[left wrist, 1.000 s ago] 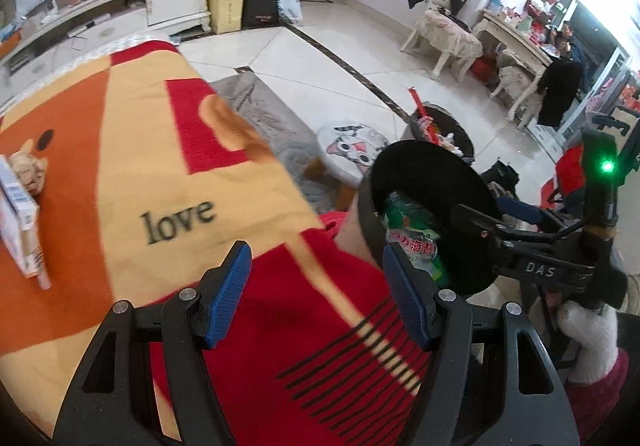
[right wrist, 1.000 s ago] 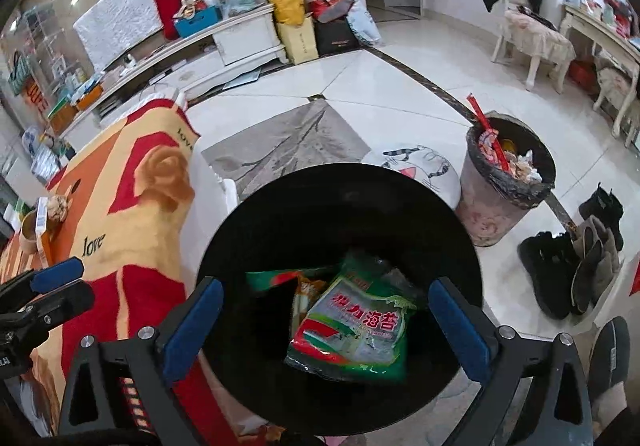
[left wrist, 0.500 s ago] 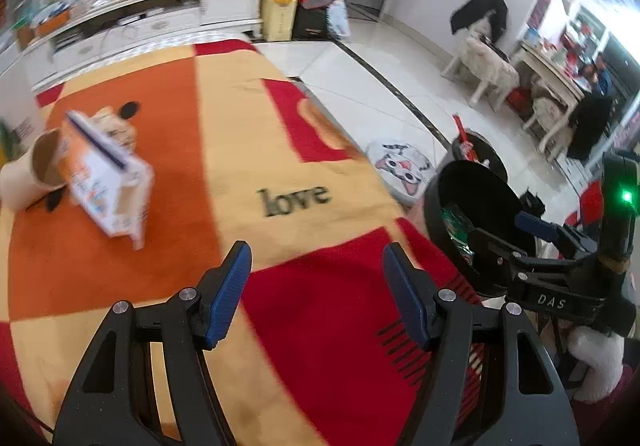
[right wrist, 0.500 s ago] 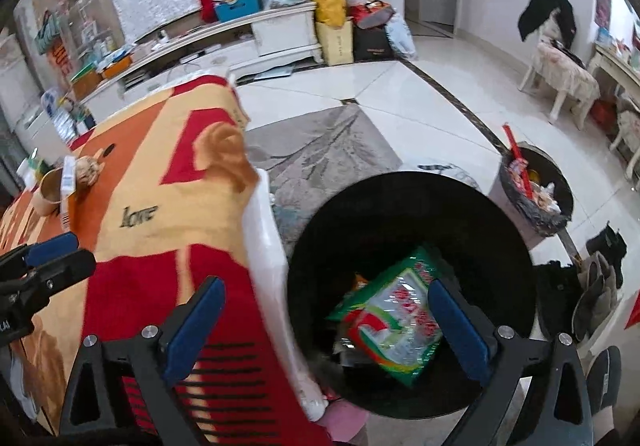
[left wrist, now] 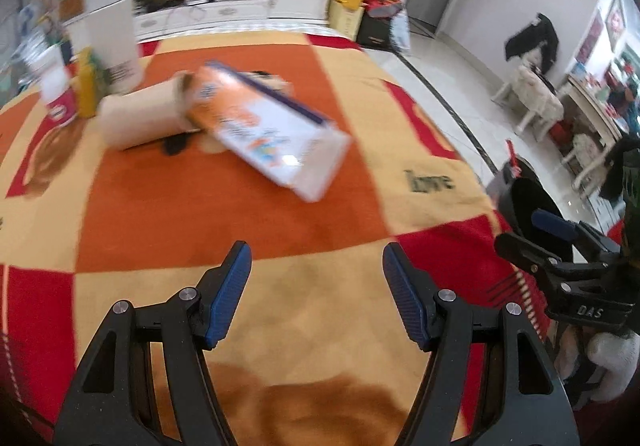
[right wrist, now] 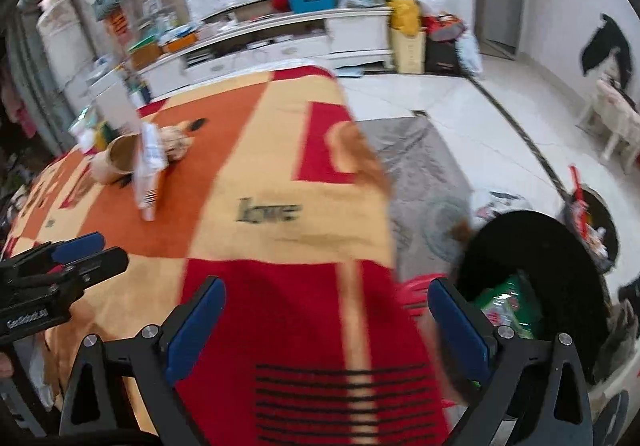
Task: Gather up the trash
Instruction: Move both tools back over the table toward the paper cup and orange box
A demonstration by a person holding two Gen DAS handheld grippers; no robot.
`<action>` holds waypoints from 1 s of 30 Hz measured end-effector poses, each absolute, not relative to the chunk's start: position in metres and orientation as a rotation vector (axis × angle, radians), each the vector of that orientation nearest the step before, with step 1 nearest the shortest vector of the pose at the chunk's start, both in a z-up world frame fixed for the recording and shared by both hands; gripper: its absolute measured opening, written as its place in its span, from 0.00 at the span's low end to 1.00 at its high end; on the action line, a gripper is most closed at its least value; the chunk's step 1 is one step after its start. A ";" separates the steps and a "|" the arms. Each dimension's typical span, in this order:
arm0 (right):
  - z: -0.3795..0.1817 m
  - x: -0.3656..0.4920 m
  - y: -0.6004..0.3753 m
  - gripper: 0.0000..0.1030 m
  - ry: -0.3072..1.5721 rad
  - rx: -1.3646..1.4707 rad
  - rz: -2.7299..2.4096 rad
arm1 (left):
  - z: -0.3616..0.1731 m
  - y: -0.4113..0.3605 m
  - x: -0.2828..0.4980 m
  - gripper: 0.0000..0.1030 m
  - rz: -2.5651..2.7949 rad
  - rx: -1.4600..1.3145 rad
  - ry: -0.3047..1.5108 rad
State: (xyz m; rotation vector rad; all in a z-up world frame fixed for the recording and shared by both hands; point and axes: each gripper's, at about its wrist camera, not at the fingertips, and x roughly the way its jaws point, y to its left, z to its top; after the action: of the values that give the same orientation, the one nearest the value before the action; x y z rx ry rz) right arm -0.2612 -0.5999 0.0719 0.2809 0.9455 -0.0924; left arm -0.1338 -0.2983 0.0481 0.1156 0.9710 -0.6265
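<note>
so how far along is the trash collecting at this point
Done: a green snack wrapper already lies in the round black bin beside the table. In hand: nothing; the left gripper and right gripper are both open and empty above the orange, red and yellow blanket. Left: the orange-and-white carton, the tipped tan paper cup and a crumpled brown scrap.

A carton [left wrist: 276,137] lay on its side on the blanket [left wrist: 224,213], in the middle. A paper cup [left wrist: 140,117] lay tipped just left of it, touching it. Behind the cup stood a tall box [left wrist: 114,33] and more things. The word "love" [left wrist: 430,181] sat right of the carton. Off the right edge was a bin [right wrist: 560,266] with a packet [right wrist: 508,306] in it. A second bin [right wrist: 596,221] stood behind it on the floor [right wrist: 460,105].
</note>
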 end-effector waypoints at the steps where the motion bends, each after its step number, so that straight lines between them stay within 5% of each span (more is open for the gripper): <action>1: 0.071 -0.256 -0.592 0.97 0.950 0.285 -0.062 | 0.048 -0.289 -0.130 0.65 -0.612 0.109 0.969; 13: 0.073 -0.196 -0.518 0.90 0.959 0.222 0.116 | 0.061 -0.201 -0.053 0.65 -0.438 0.020 0.957; 23: 0.075 -0.155 -0.502 0.90 0.943 0.221 0.137 | 0.072 -0.224 0.073 0.65 -0.347 0.011 0.946; 30: 0.071 -0.116 -0.508 0.90 0.930 0.258 0.143 | 0.042 -0.230 0.085 0.65 -0.429 0.079 1.040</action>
State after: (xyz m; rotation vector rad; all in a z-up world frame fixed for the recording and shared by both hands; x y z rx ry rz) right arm -0.1160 -0.5076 0.0709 0.2579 0.9303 0.1432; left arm 0.0853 -0.2305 0.0421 0.0792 1.0402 -0.4286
